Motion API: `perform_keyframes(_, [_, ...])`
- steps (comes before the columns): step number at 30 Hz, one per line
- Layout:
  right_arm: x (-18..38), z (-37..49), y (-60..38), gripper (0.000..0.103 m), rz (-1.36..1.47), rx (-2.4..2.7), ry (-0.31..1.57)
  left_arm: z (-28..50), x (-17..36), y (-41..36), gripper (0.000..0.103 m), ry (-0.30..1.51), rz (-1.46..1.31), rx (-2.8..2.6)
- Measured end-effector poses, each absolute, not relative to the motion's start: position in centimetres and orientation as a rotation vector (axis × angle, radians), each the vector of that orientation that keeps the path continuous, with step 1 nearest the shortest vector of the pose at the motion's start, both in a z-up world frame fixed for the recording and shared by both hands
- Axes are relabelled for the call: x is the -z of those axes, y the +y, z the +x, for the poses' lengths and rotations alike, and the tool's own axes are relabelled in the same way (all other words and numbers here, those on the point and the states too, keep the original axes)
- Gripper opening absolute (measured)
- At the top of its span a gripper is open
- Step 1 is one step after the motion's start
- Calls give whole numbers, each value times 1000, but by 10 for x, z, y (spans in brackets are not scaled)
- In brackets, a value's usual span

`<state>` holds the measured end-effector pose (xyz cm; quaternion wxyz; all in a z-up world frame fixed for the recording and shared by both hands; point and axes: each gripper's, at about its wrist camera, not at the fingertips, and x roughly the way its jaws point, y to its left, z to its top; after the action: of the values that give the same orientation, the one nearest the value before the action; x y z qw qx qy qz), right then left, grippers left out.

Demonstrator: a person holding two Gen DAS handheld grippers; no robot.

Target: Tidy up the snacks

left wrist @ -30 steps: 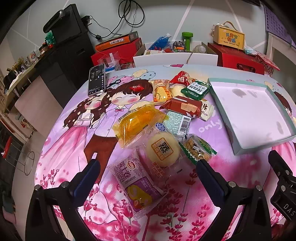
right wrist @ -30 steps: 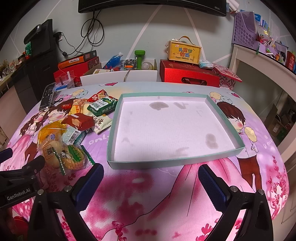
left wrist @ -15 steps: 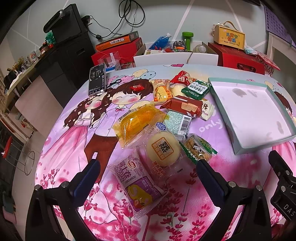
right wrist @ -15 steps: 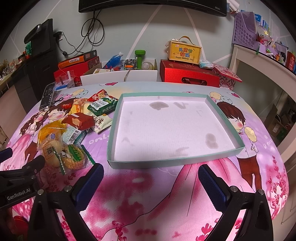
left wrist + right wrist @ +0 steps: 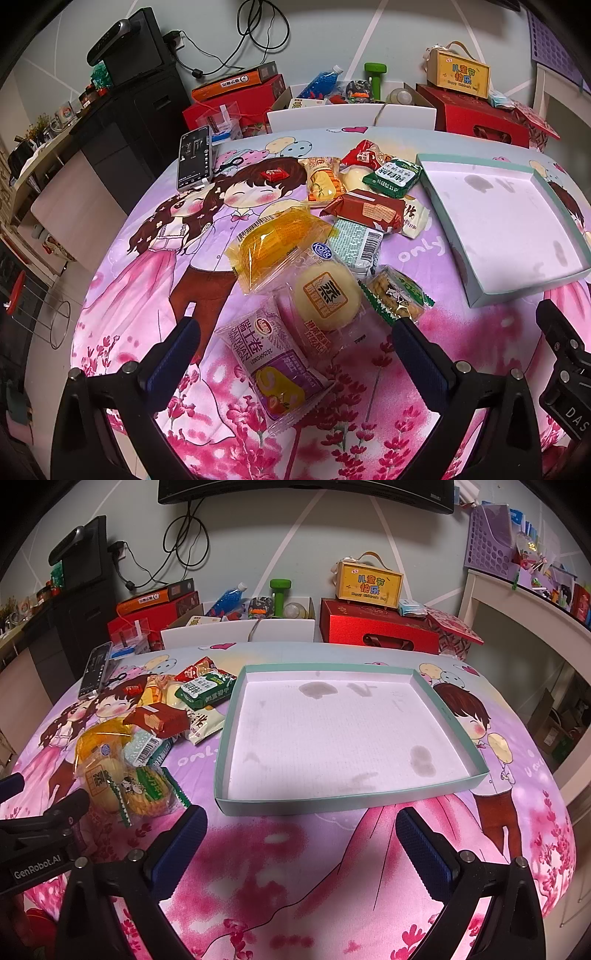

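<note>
Snacks sit in a loose pile on the cartoon-print surface point(image 5: 155, 280), left of the empty teal-rimmed tray point(image 5: 448, 716); nothing is in the tray yet. Nearest the left tongs point(image 5: 293, 352) lies the purple swiss-roll packet point(image 5: 271, 363), flat, partly under the clear-wrapped round bun point(image 5: 327, 297). Beside those are the green-edged cookie pack point(image 5: 397, 297), the yellow cake bag point(image 5: 275, 247) and the brown wafer pack point(image 5: 365, 212); farther back is the green packet point(image 5: 393, 177).

All look light, with slick, crinkly film wrappers. The bun and cake are probably soft and will squash under a hard pinch; the wafers and cookies are likely brittle. Best hold, I'd say: the crimped seal ends or across the narrow width of a packet, gently. The swiss-roll packet's near end is free and easiest to reach.

Left tongs: spread wide, hovering just above the surface, straddling the purple packet's near end, touching nothing as far as I can see. Right tongs point(image 5: 299, 830): also spread wide, empty, poised short of the tray's near rim, not touching it.

A phone point(image 5: 194, 157) lies at the far left edge, well apart from the pile.
</note>
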<state>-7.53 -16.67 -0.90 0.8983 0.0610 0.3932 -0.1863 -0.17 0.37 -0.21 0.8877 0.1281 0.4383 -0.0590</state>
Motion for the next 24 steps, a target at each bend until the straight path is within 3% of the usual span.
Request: perform_keyframes(24, [9,-75,-165,103,122,387,818,-4,4,5,103,919,264,122])
